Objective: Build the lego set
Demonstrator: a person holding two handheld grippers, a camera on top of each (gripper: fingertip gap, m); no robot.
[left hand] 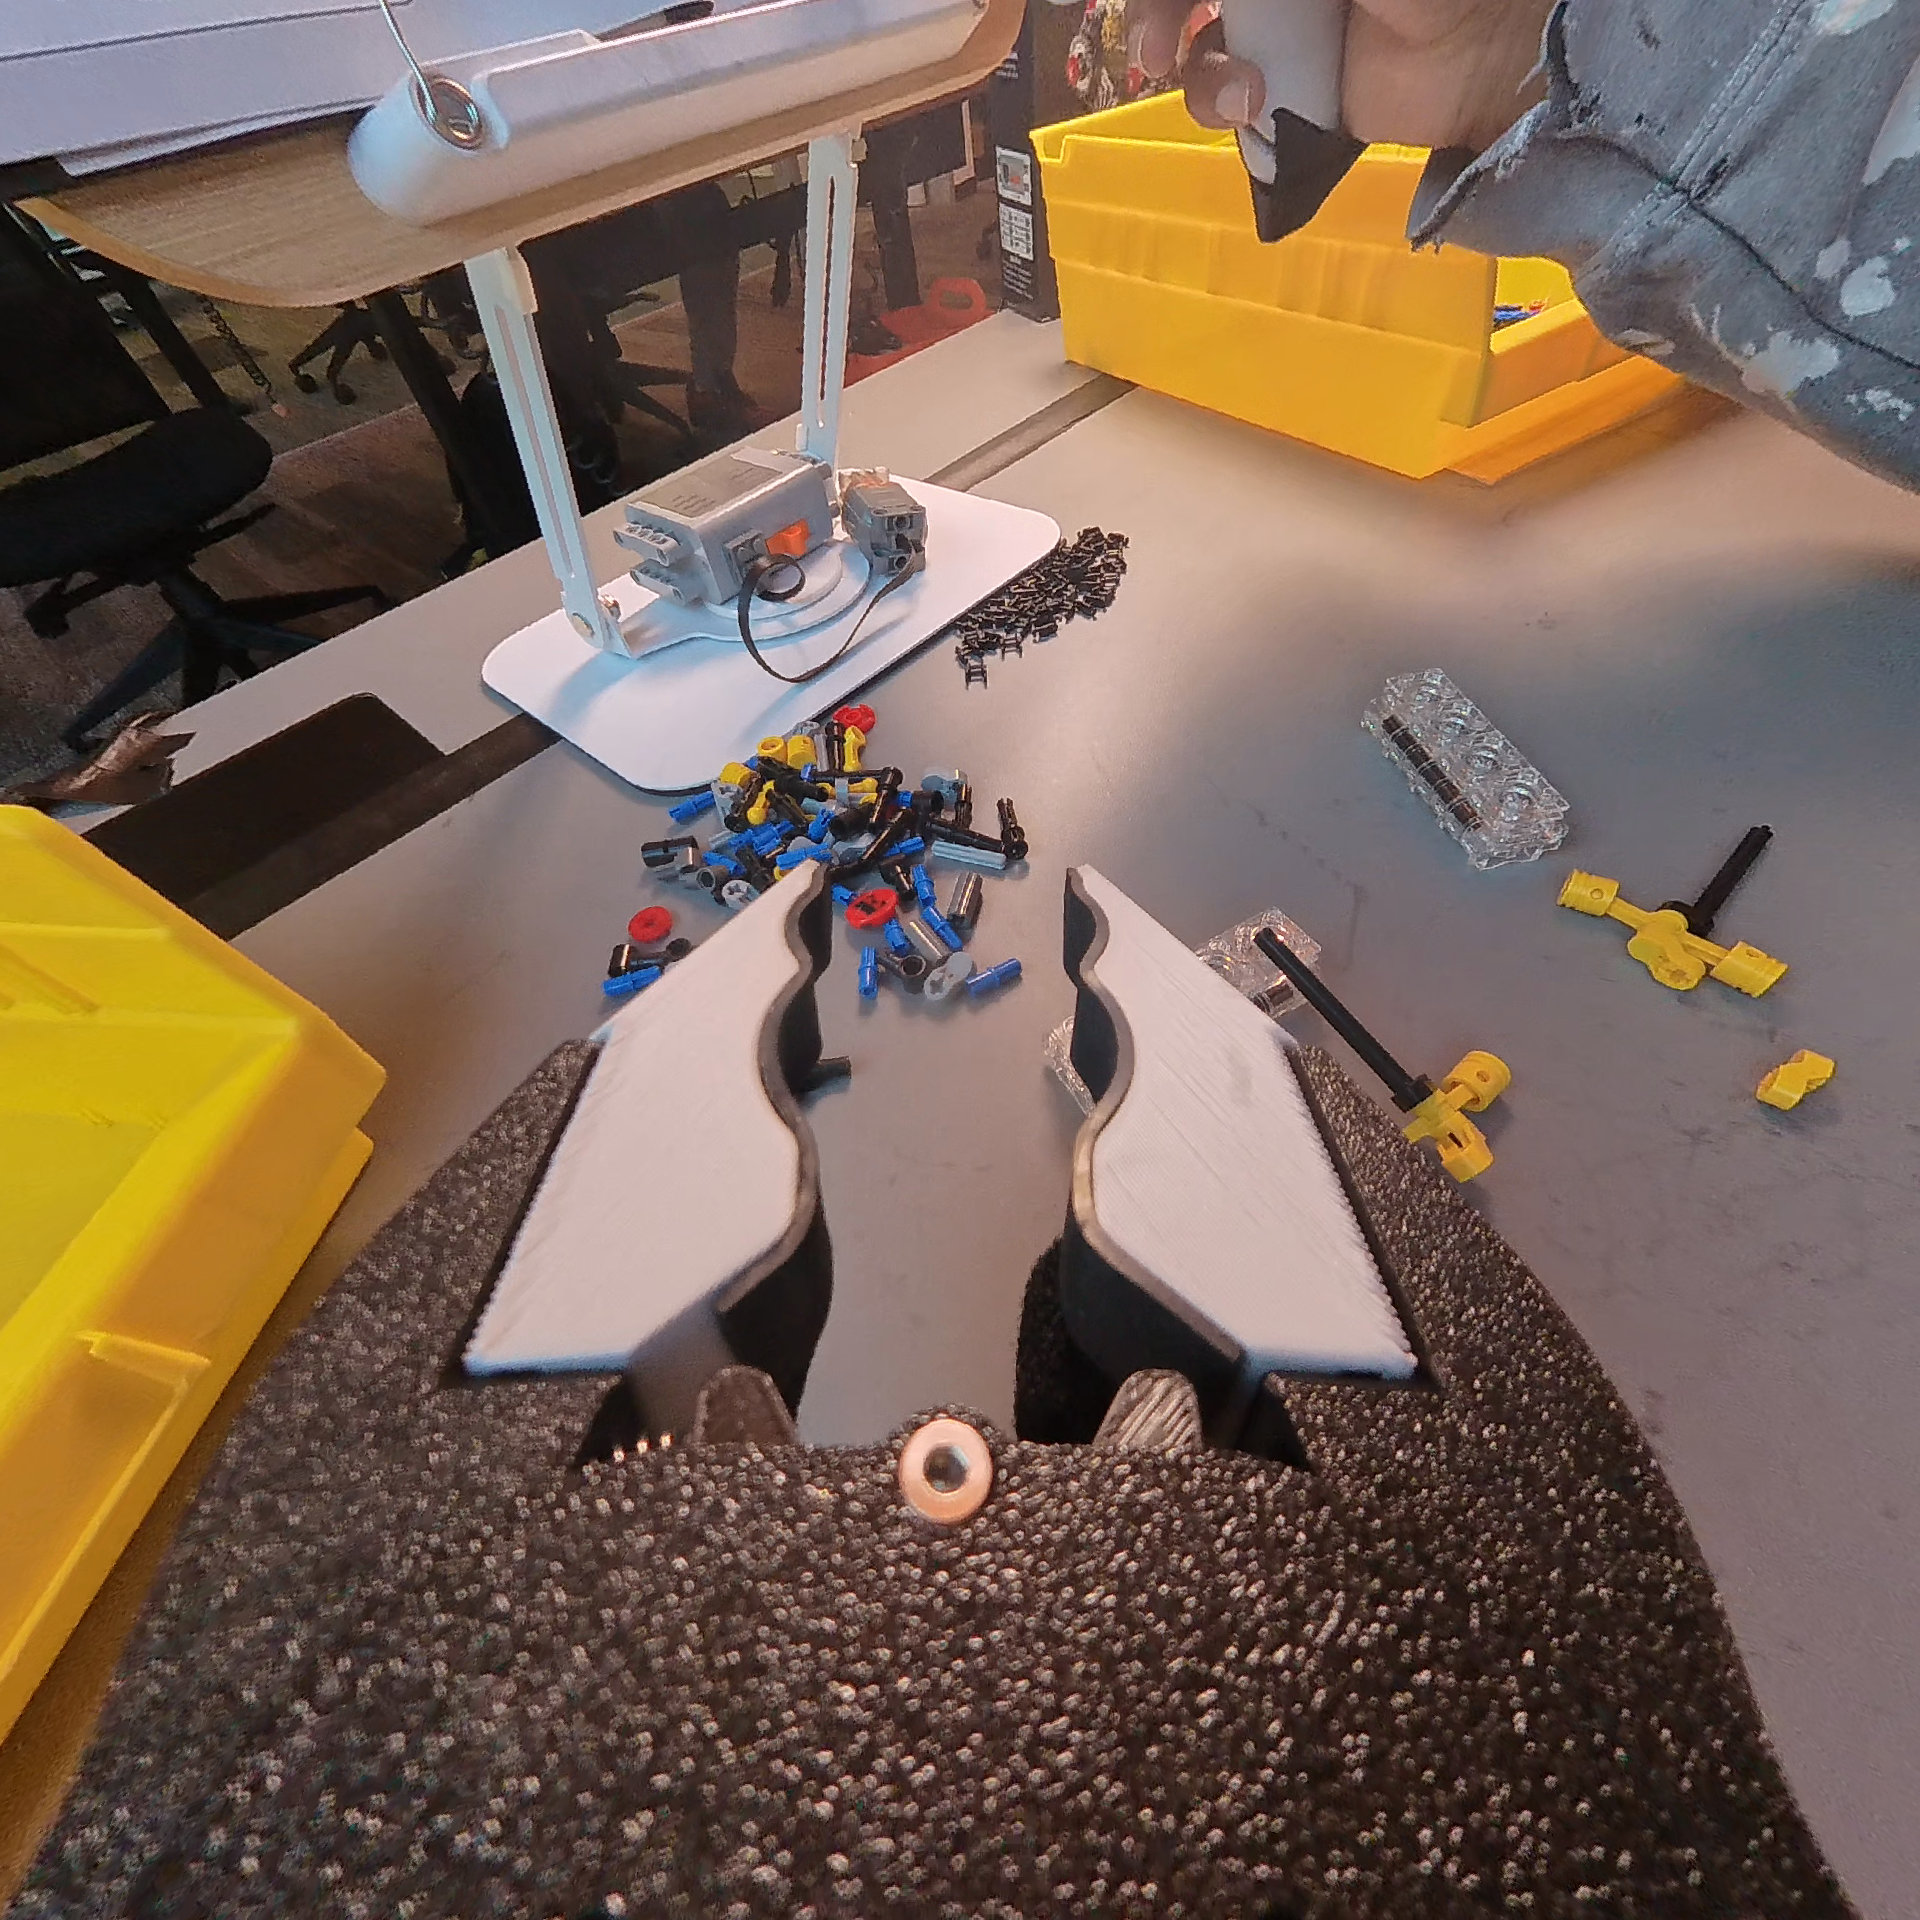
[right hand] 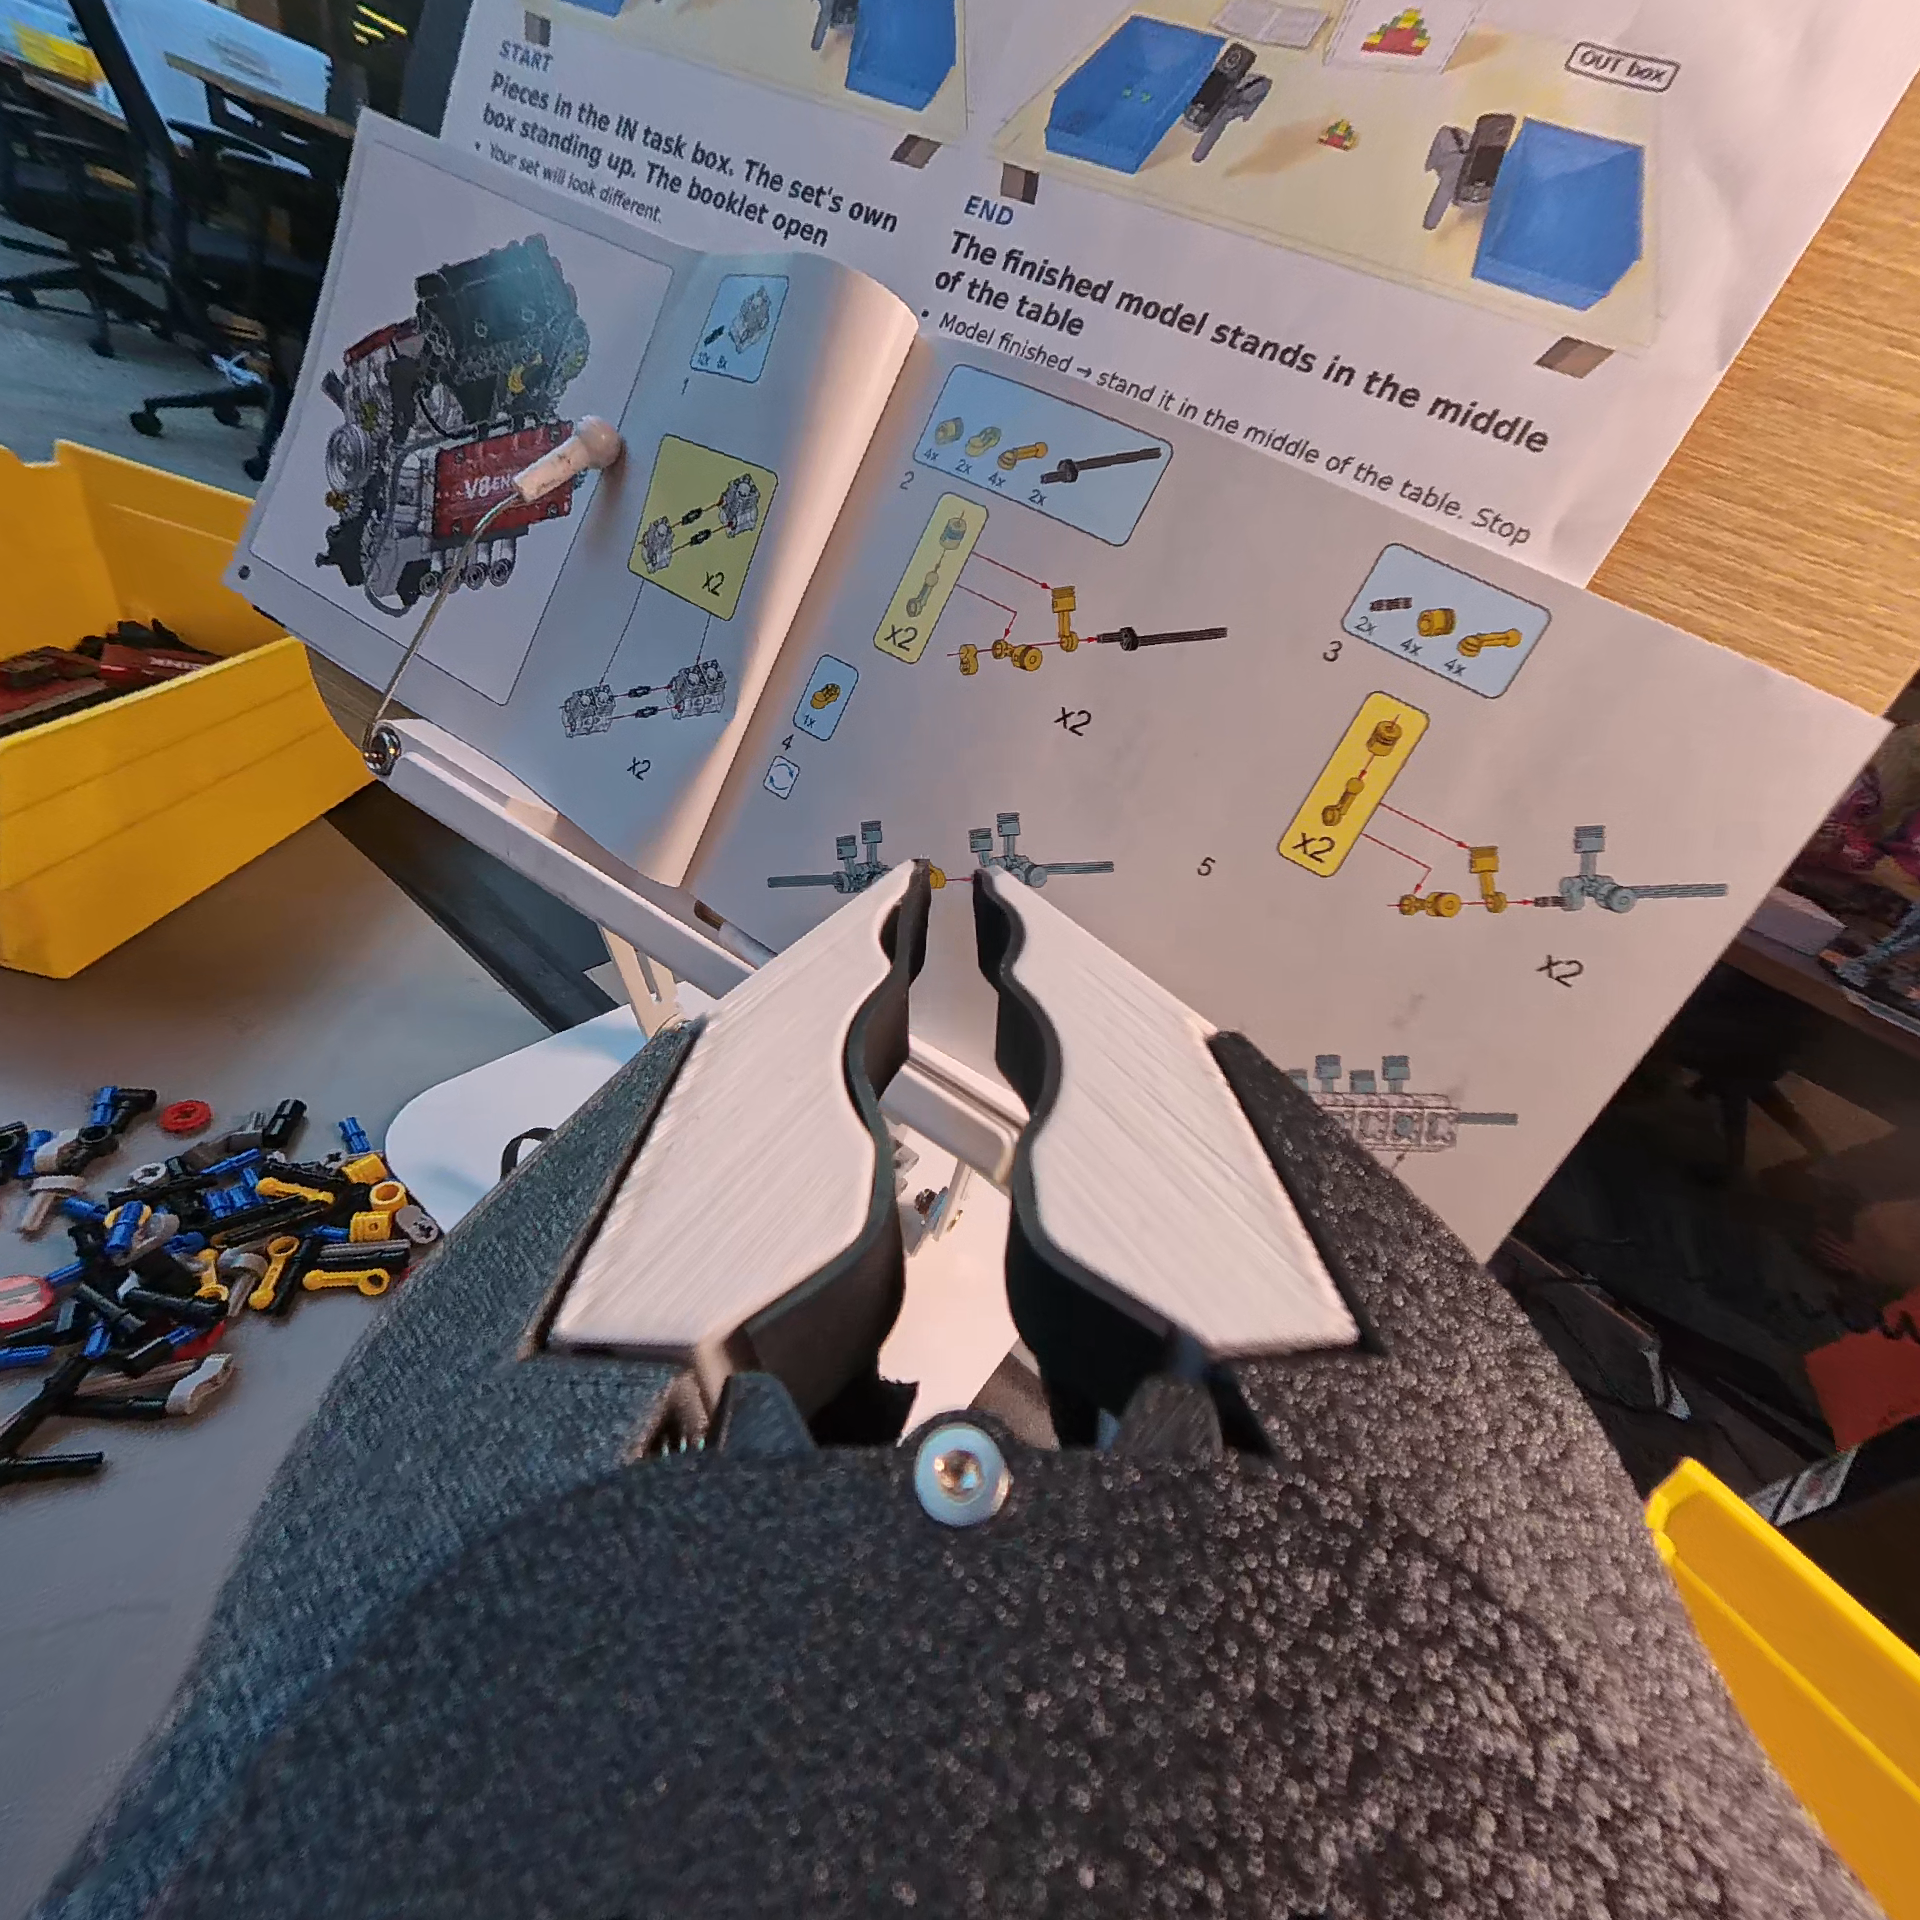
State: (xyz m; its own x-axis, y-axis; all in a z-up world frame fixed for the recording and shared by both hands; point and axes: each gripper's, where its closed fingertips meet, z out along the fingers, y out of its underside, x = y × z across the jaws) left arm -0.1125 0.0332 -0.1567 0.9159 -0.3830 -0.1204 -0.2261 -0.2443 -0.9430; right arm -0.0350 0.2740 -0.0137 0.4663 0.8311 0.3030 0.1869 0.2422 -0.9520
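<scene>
My left gripper [left hand: 945, 883] is open and empty, low over the grey table [left hand: 1351, 1403]. Its tips reach the near edge of a pile of small blue, black, yellow and red pins [left hand: 831, 821]. A clear brick [left hand: 1252, 935] lies by its right finger, beside a black axle with yellow pieces [left hand: 1382, 1049]. My right gripper [right hand: 951, 878] is raised, jaws a narrow gap apart with nothing between them, its tips in front of the lower edge of an open instruction booklet [right hand: 1039, 675]. It also shows at the top of the left wrist view [left hand: 1288, 177], held by a hand.
A white book stand [left hand: 790, 665] carries grey motor blocks [left hand: 717, 530]. Black links [left hand: 1049, 592], stacked clear bricks [left hand: 1465, 769], a yellow piston assembly [left hand: 1673, 935] and a loose yellow piece [left hand: 1795, 1077] lie on the table. Yellow bins stand at the left [left hand: 135, 1143] and back right [left hand: 1278, 312]. One gripper's finger ends stand about 30 centimetres off the other's.
</scene>
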